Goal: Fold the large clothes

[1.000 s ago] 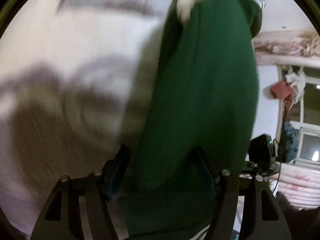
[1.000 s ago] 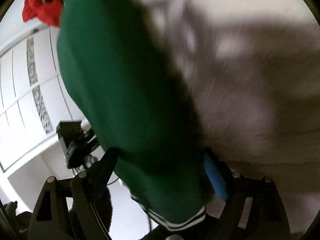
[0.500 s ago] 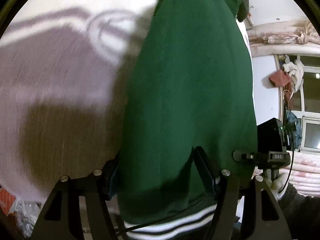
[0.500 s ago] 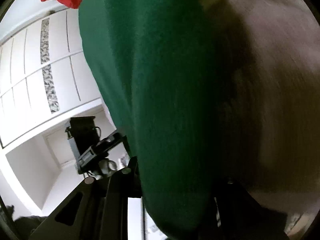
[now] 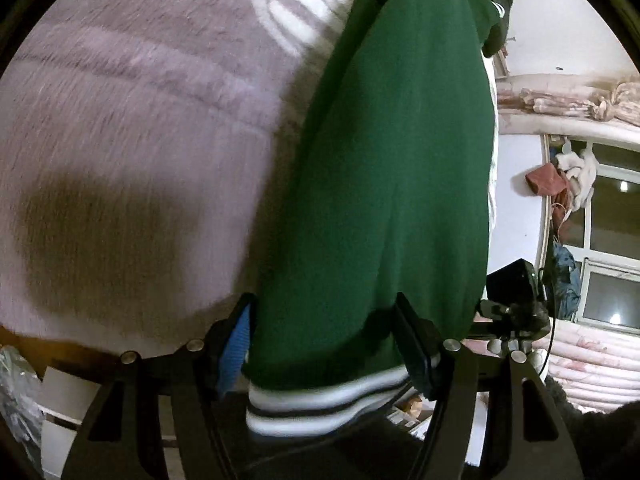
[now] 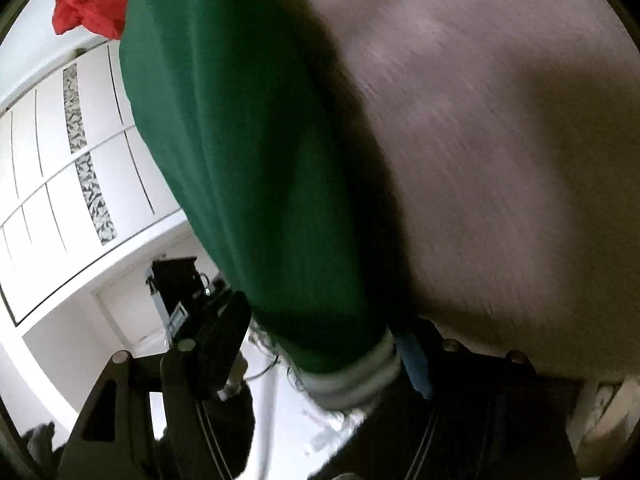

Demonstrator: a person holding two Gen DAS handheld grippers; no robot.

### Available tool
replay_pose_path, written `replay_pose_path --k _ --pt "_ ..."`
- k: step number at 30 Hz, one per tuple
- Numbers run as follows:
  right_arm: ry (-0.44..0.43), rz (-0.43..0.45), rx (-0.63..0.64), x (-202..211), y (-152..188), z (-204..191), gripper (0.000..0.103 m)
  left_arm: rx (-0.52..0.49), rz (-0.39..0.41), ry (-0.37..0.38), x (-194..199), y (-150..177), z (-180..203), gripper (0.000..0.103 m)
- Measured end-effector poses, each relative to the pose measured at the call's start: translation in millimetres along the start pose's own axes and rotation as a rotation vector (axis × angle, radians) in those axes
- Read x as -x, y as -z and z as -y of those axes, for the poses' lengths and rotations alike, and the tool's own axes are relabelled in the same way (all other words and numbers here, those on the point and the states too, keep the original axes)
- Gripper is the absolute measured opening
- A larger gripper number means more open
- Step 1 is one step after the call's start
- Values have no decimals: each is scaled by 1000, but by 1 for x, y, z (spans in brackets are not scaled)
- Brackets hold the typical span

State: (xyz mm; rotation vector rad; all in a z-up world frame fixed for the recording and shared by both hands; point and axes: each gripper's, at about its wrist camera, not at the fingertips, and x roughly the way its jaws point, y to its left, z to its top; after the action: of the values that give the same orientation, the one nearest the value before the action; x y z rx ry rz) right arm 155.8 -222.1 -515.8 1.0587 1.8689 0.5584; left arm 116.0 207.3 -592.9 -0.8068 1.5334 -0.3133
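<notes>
Both grippers, left (image 5: 326,344) and right (image 6: 320,344), pinch the striped hem of a dark green knit garment (image 5: 400,160) between their fingers, above a fuzzy lilac blanket (image 5: 140,120).

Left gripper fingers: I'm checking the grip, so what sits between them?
In the left wrist view, the green garment with its striped hem fills the left gripper.

- The green garment (image 5: 392,184) has slid deeper between the left gripper (image 5: 326,344) fingers, so its white striped hem (image 5: 320,404) now shows.
- In the right wrist view, the grey-white cuff (image 6: 352,376) has emerged at the right gripper (image 6: 324,344).
</notes>
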Motion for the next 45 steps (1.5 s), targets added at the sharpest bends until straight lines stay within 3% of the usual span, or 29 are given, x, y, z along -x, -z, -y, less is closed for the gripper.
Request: replay_pose_path --k 4,7,9,12,16,17,21,23,25,31,37,41,45 --pt "-22 -12 21 0 17 1 80 28 11 20 0 5 -8 64" --pt "-31 -3 54 -19 4 -6 83 35 19 41 -10 -7 -14 64" --pt "-59 -20 63 -26 -10 -2 84 10 13 53 -23 -17 -15 70" --pt "-62 -57 53 -51 -28 2 93 13 19 83 -35 -25 -16 79" --pt "-62 -21 76 -53 -21 -10 92 -26 91 85 -25 -15 -11 79" --pt "-79 -9 88 -51 -16 -14 92 -47 113 83 -21 -10 -7 71" --pt "-61 22 79 -54 -8 -20 55 -58 154 75 -17 -3 5 35" --pt "-48 35 54 -55 -4 -22 45 -60 172 82 -12 2 10 24" --pt "-48 40 41 -54 6 -26 24 -65 187 87 -9 10 20 20" --pt "-19 18 78 -43 49 -55 21 -28 193 98 9 44 34 18" --pt "-37 -59 -17 -43 94 -38 21 73 126 117 15 79 24 18" --pt "-130 -50 3 -38 99 -62 21 29 149 151 33 62 46 18" --pt "-258 -17 76 -8 91 -112 21 10 208 292 65 27 82 18"
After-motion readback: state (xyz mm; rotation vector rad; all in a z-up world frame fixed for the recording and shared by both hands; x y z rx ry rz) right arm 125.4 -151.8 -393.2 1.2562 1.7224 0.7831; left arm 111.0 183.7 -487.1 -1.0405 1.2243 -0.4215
